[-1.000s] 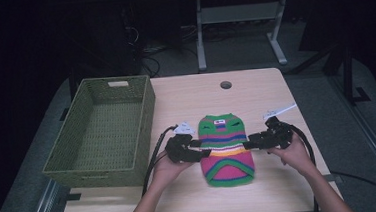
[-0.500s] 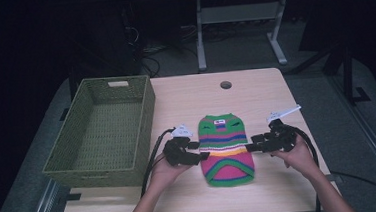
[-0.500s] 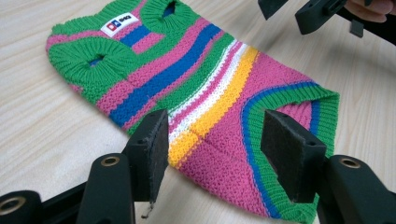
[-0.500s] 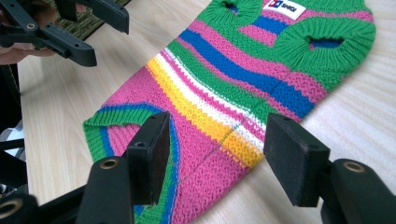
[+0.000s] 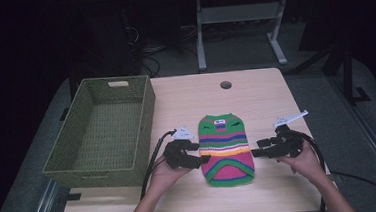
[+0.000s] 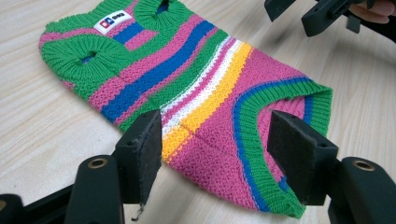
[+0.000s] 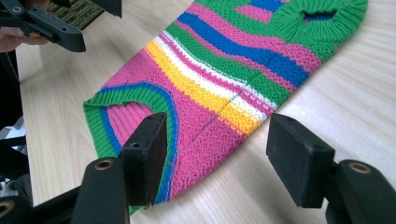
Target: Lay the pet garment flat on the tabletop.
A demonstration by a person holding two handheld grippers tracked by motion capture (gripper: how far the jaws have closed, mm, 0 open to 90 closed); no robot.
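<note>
The striped sweater [image 5: 226, 149] is laid flat on the table [image 5: 255, 98], right of the basket [image 5: 102, 132], with its label end turned away from the person. The left gripper [image 5: 203, 158] is held at the sweater's left edge and the right gripper [image 5: 256, 153] at its right edge. In both gripper views the jaws are seen standing apart above the knit, with nothing pinched; they have just been opening, and the sweater is left lying free beneath them.

Several slips are judged possible from here. If the jaws are closed too shallowly, only the top layer of knit may be caught, and the sweater may be pulled open instead of lifted whole. If one side is gripped before the other, the cloth may be dragged askew and bunched. The loose knit may also be snagged on a jaw corner.

The table is of pale wood grain, with a round hole [image 5: 225, 85] beyond the sweater. Farther off, a dark room is seen, with cables [image 5: 145, 54] and a grey stand [image 5: 235, 17] on the floor.
</note>
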